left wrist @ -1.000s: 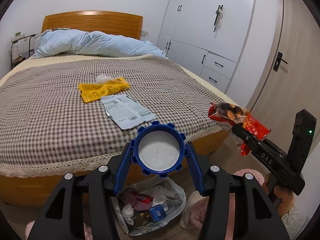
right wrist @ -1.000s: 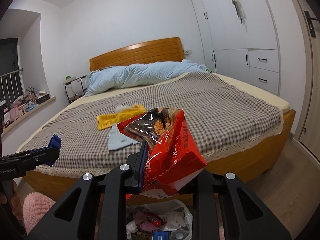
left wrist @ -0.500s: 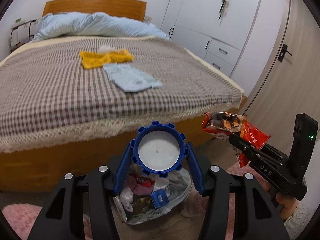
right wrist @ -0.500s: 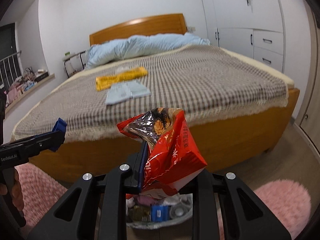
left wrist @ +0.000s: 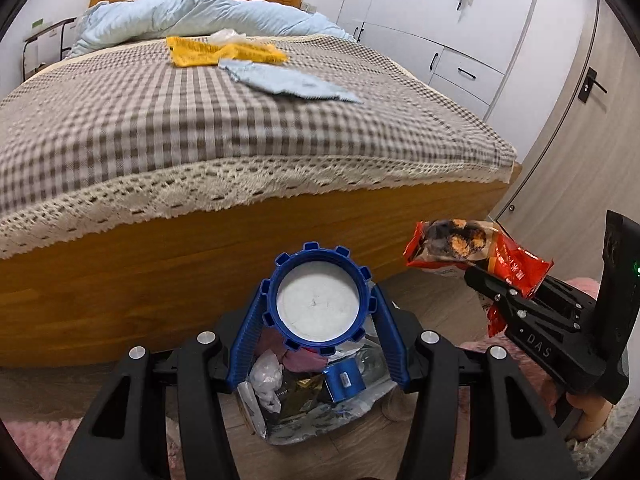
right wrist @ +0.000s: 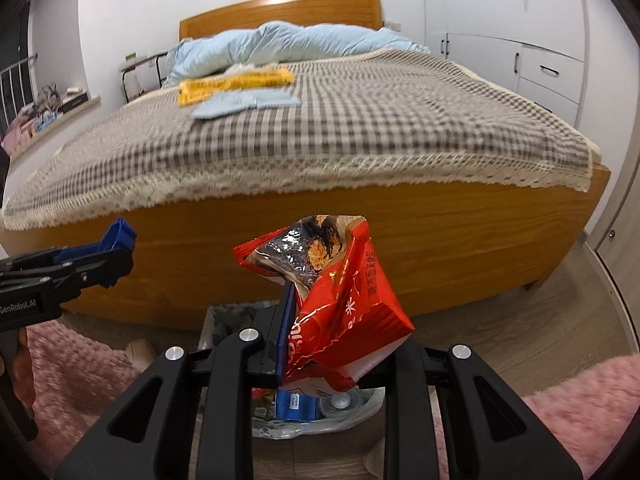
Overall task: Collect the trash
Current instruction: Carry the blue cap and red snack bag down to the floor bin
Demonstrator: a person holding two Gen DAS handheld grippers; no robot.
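Note:
My left gripper (left wrist: 318, 312) is shut on a round blue lid (left wrist: 319, 303) with a white inside, held just above a trash bag (left wrist: 316, 420) on the floor. The bag holds several pieces of rubbish. My right gripper (right wrist: 340, 320) is shut on a crumpled red snack bag (right wrist: 336, 292), also over the trash bag (right wrist: 320, 412). In the left wrist view the right gripper (left wrist: 500, 292) shows at the right with the snack bag (left wrist: 476, 252). On the bed lie a yellow wrapper (left wrist: 216, 53) and a pale blue pouch (left wrist: 288, 82).
The wooden bed frame (left wrist: 160, 272) stands right behind the trash bag. Pink fluffy rugs (right wrist: 580, 404) lie on the wood floor on both sides. White wardrobes (left wrist: 460, 20) and a door (left wrist: 592, 120) are at the right. A person's hand (left wrist: 588, 420) grips the right tool.
Both grippers have come down from bed height to just above the trash bag, each keeping hold of its item. The bed top now looks higher and farther in both views.

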